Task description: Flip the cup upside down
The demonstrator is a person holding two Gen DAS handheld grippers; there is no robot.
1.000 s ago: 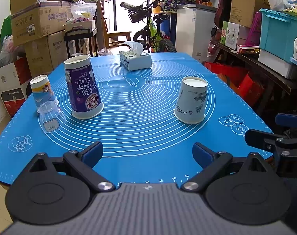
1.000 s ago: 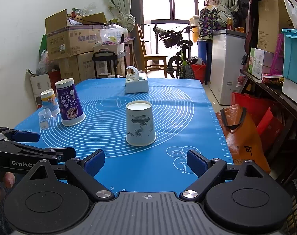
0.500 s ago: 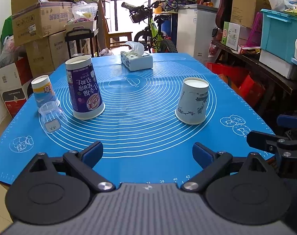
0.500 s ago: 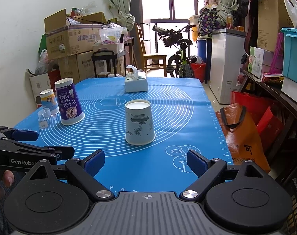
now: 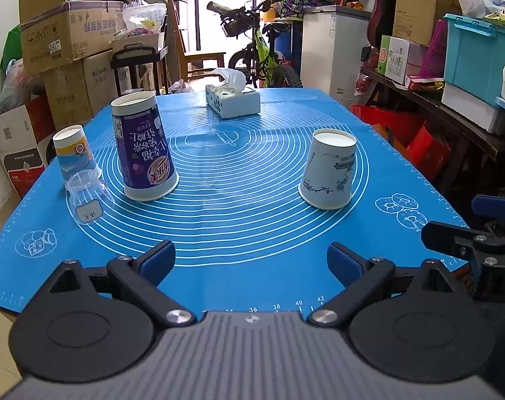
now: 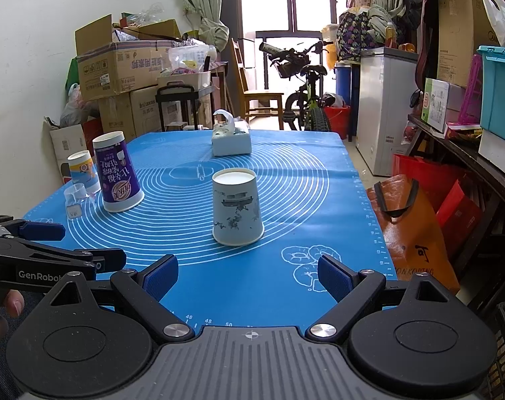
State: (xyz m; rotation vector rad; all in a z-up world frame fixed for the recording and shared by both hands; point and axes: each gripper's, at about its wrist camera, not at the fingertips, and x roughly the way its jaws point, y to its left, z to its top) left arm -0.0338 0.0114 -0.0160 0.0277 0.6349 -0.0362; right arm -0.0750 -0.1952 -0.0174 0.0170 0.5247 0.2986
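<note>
I am holding both grippers, left (image 5: 251, 260) and right (image 6: 248, 275), with jaws spread and empty, low over the mat's (image 6: 305, 180) near edge. The white cup (image 6: 236, 207) is sitting rim-down just ahead of my right jaws, apart. It looks already flipped; next I am judging whether to withdraw.

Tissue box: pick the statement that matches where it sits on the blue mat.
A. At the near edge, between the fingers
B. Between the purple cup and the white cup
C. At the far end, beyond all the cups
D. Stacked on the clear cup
C: the tissue box stands at the far end of the blue mat, behind the purple cup, the white cup and the clear cup.
</note>
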